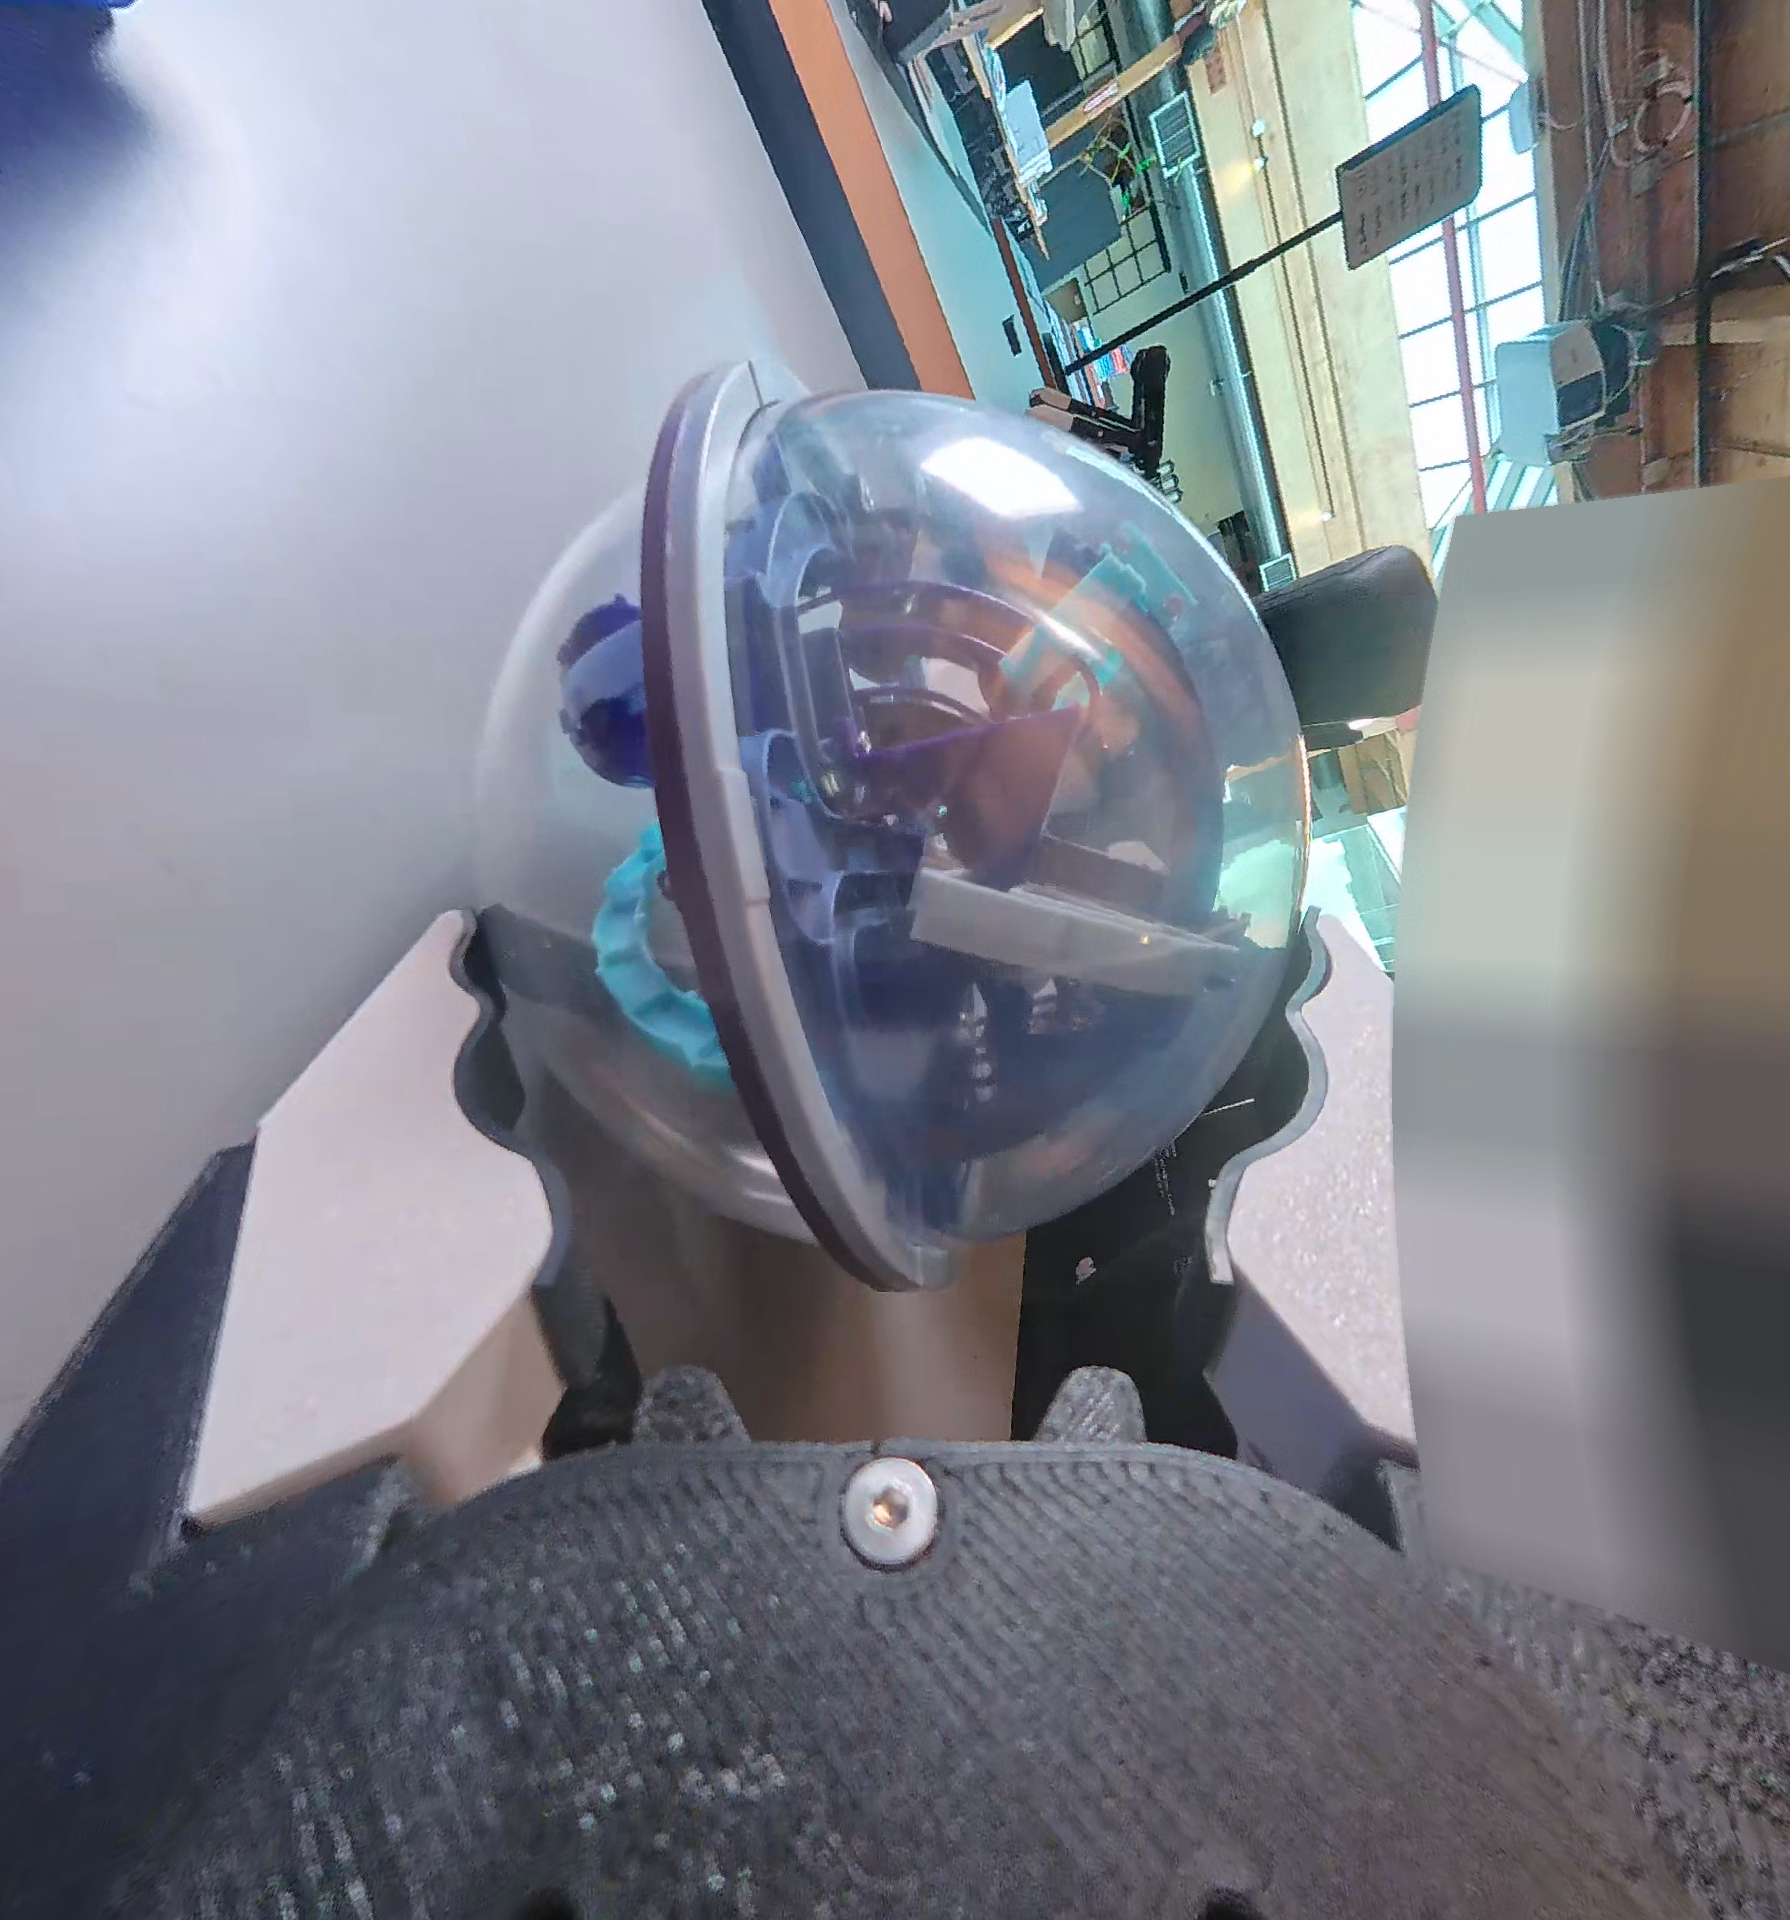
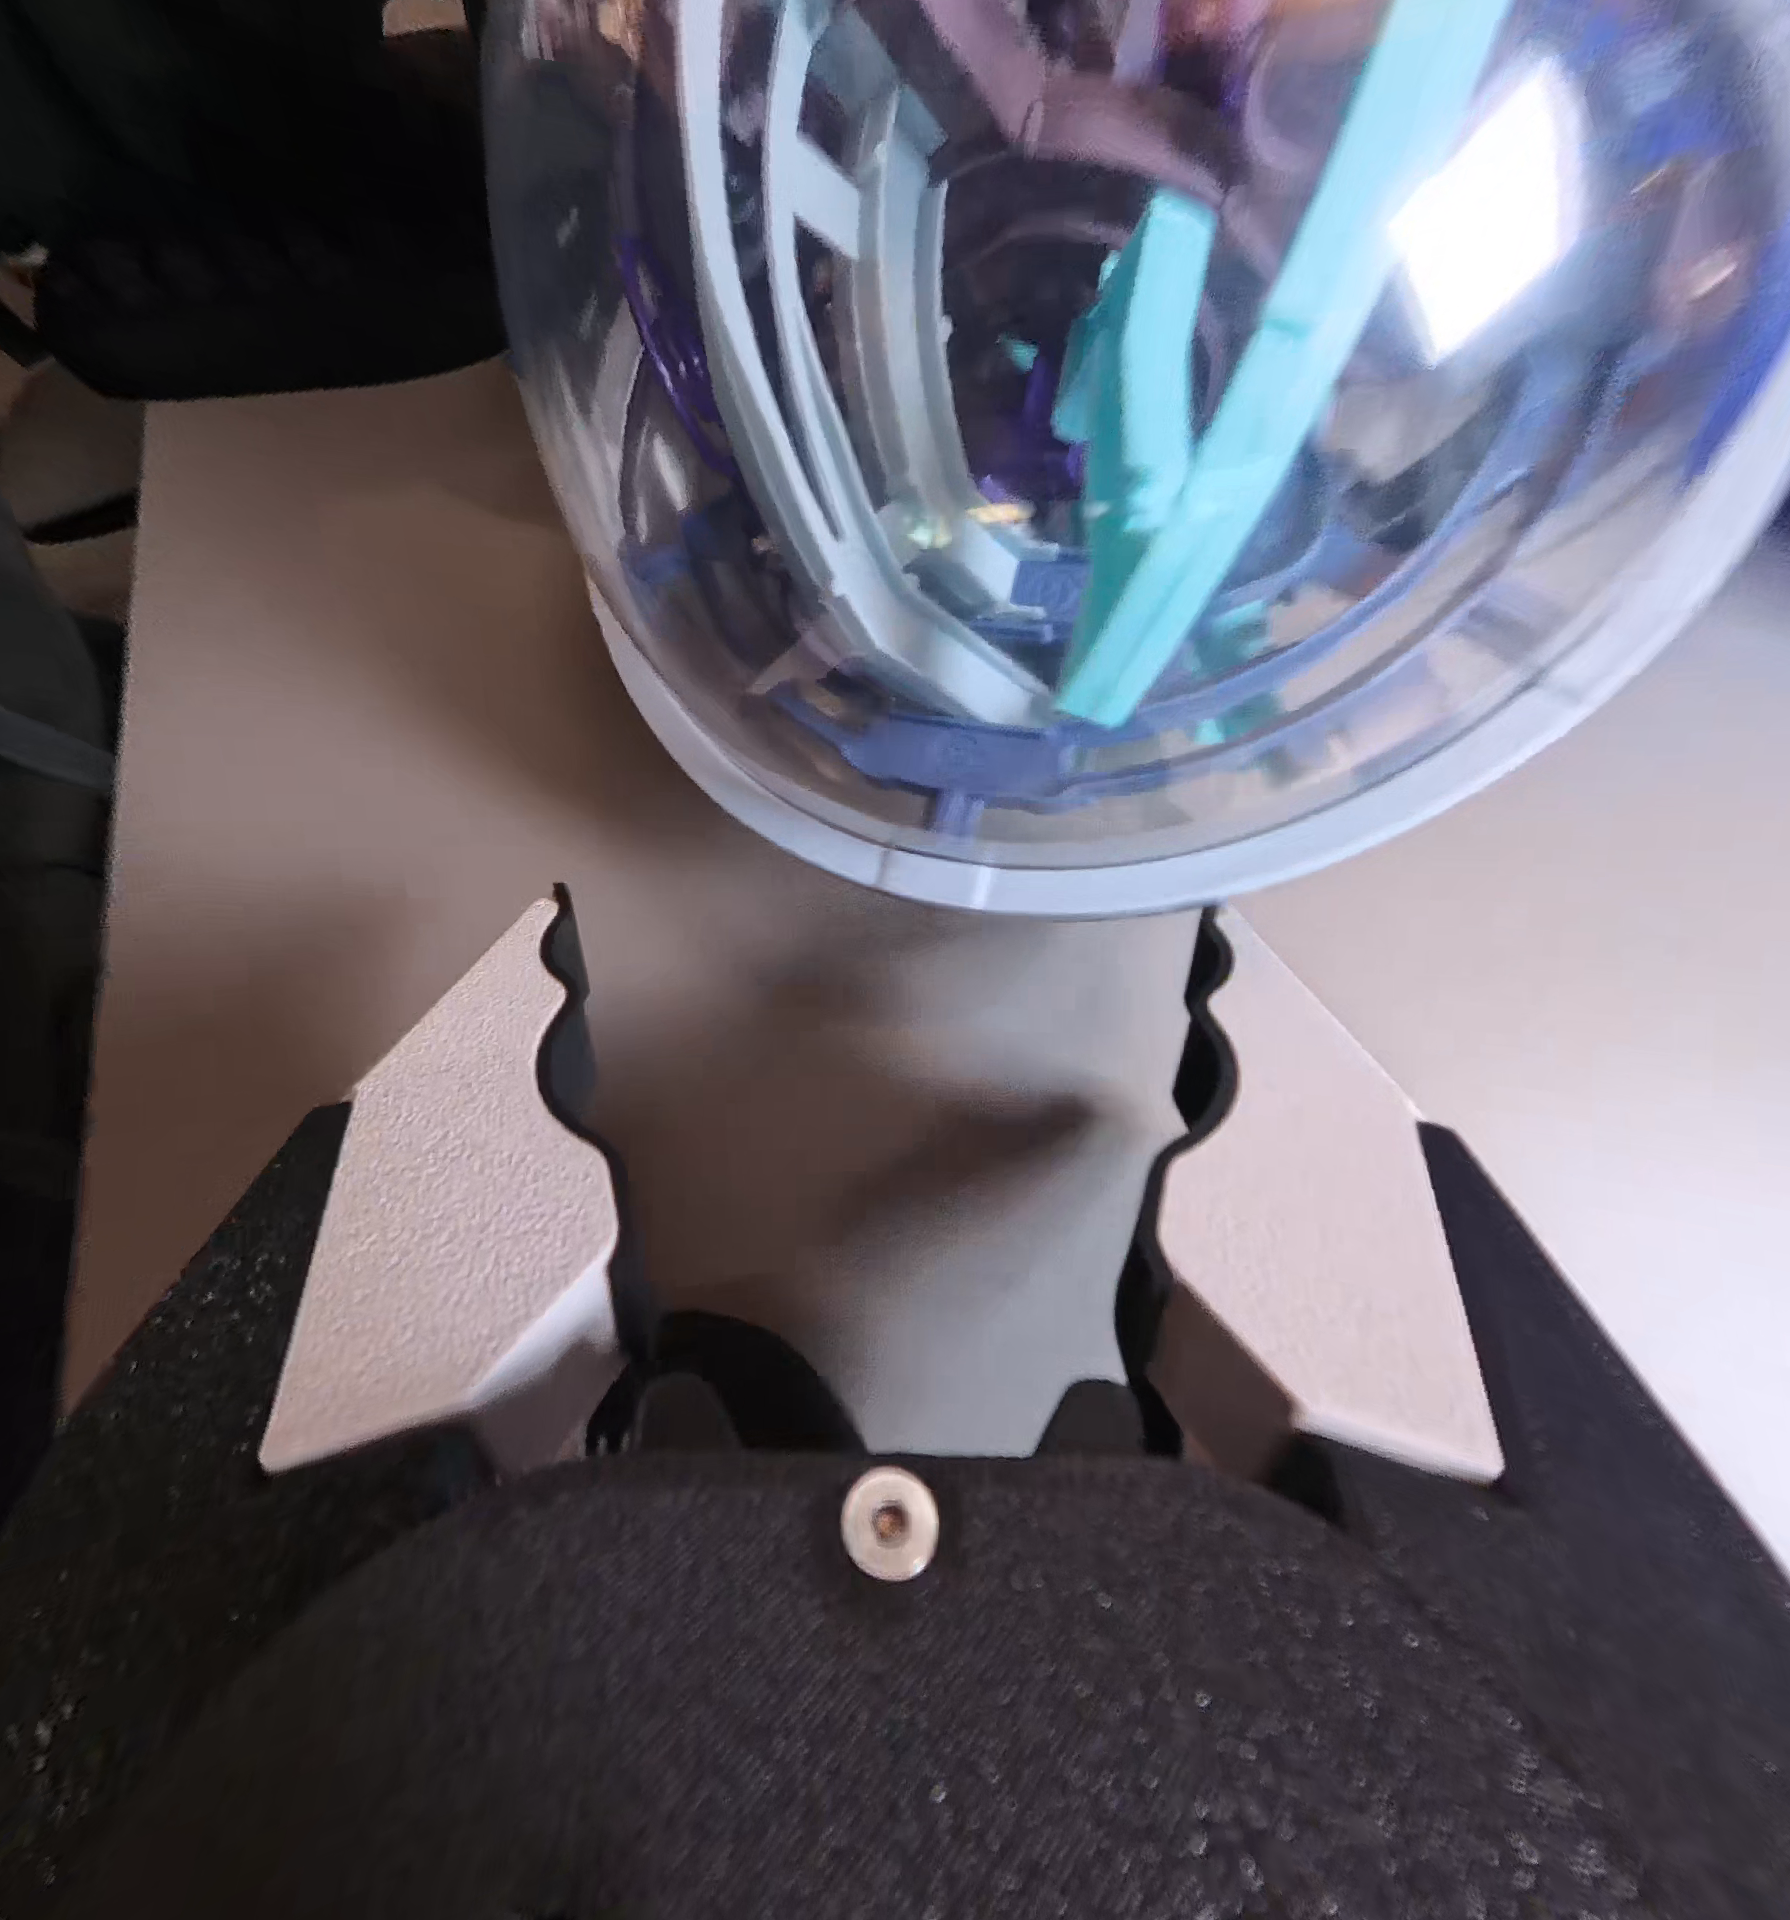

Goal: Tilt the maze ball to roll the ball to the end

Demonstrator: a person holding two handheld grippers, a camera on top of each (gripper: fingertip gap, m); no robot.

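Maze ball [image 1: 922,821], a clear plastic sphere packed with purple, blue, teal and grey tracks, sits raised off the pale table [image 1: 247,520] and clamped in the left gripper [image 1: 891,997]; its wavy-edged fingers [image 1: 496,1018] are spread wide around the lower part of the globe, one pad pressed against each side of the shell; the grey and dark purple seam [image 1: 693,831] that joins the two halves runs steeply tilted, almost on end, across the left wrist view; a teal toothed ring [image 1: 642,956] shows through the half nearer the table; the small rolling ball inside cannot be made out among the tracks; beyond the sphere lie an orange-edged wall strip [image 1: 849,208] and a workshop with windows and shelving. Seen from the right wrist view, the same maze ball [image 2: 1130,468] hangs above the beige tabletop [image 2: 351,727], its pale seam ring [image 2: 974,883] just ahead of the right gripper [image 2: 886,914]; the right gripper's fingers [image 2: 558,1039] stand released and wide apart with only bare table between them; the far right fingertip comes close up under the ring, and whether it touches cannot be told; motion blur softens the sphere.
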